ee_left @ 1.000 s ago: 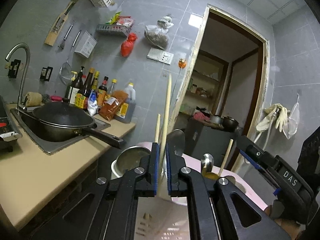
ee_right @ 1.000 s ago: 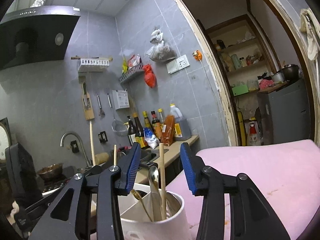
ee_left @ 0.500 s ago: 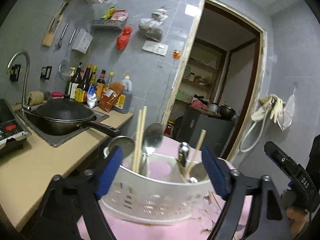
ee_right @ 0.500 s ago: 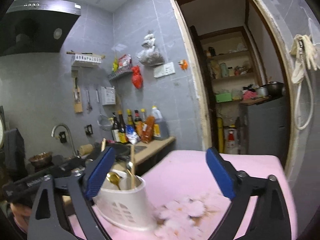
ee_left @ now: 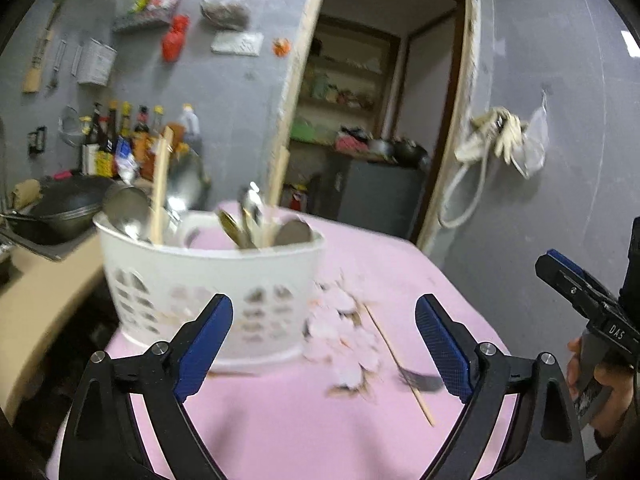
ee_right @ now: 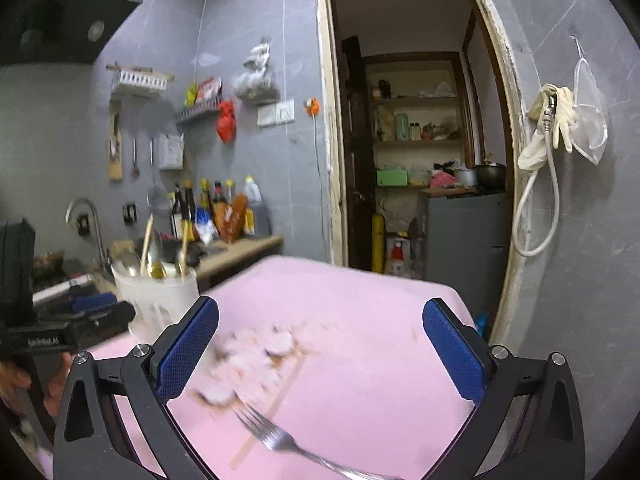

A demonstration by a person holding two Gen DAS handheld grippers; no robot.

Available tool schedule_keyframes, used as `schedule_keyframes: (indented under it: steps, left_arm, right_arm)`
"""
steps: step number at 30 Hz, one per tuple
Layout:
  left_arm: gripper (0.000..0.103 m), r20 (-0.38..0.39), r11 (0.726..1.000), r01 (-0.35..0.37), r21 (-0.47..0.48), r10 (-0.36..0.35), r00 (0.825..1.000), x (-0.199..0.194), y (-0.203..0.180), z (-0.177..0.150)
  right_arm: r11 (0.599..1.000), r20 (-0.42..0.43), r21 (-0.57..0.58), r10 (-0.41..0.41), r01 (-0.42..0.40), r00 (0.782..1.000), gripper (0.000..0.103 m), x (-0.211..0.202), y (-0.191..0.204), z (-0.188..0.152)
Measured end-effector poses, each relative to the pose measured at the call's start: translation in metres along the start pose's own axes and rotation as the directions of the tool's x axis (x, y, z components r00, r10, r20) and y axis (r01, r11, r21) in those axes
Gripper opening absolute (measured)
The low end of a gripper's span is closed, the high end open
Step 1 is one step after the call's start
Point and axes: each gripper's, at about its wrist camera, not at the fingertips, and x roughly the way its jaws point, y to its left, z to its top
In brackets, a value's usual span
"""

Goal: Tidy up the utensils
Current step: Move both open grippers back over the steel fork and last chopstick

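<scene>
Both sets of jaws just opened wide, nothing between them: left gripper (ee_left: 324, 344) in front of the white utensil holder (ee_left: 208, 280) with spoons and chopsticks already inside, right gripper (ee_right: 320, 352) above the fork (ee_right: 280, 440) and the single chopstick (ee_right: 276, 400) lying loose on the pink table (ee_right: 360, 300). Probably next: picking up the fork or the chopstick. Risk of thin, flat pieces slipping from the pads, or of knocking the light holder over when reaching.

Both hand-held grippers, left (ee_left: 324, 344) and right (ee_right: 320, 348), gape wide, empty.
</scene>
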Motion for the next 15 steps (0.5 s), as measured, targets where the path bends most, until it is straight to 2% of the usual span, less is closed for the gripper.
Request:
schedule_keyframes:
  steps: [3,7,9,11,13,15]
  left_arm:
    - [0.089,-0.062,1.000,0.006,0.016,-0.005,0.998,0.011,-0.007,-0.006]
    - [0.089,-0.116,1.000,-0.001,0.026,0.004,0.993,0.019,-0.012,-0.011]
    - [0.089,-0.143,1.000,-0.008,0.028,0.012,0.990,0.023,-0.014,-0.014]
    - [0.089,-0.173,0.999,-0.018,0.030,0.023,0.985,0.027,-0.014,-0.016]
    - [0.089,-0.206,0.999,-0.028,0.028,0.033,0.978,0.033,-0.013,-0.017]
    - [0.089,-0.230,0.999,-0.032,0.022,0.036,0.972,0.035,-0.011,-0.020]
  right_arm:
    - [0.999,-0.087,-0.043,0.010,-0.014,0.996,0.103,0.005,-0.006,-0.012]
    - [0.992,-0.229,-0.109,0.037,-0.064,0.973,0.103,0.021,-0.008,-0.032]
    - [0.986,-0.306,-0.123,0.068,-0.111,0.949,0.101,0.031,-0.008,-0.043]
    - [0.980,-0.371,-0.133,0.092,-0.151,0.924,0.094,0.040,-0.007,-0.054]
    - [0.971,-0.429,-0.155,0.102,-0.184,0.897,0.083,0.048,-0.004,-0.064]
    - [0.962,-0.482,-0.176,0.099,-0.207,0.871,0.077,0.055,-0.001,-0.072]
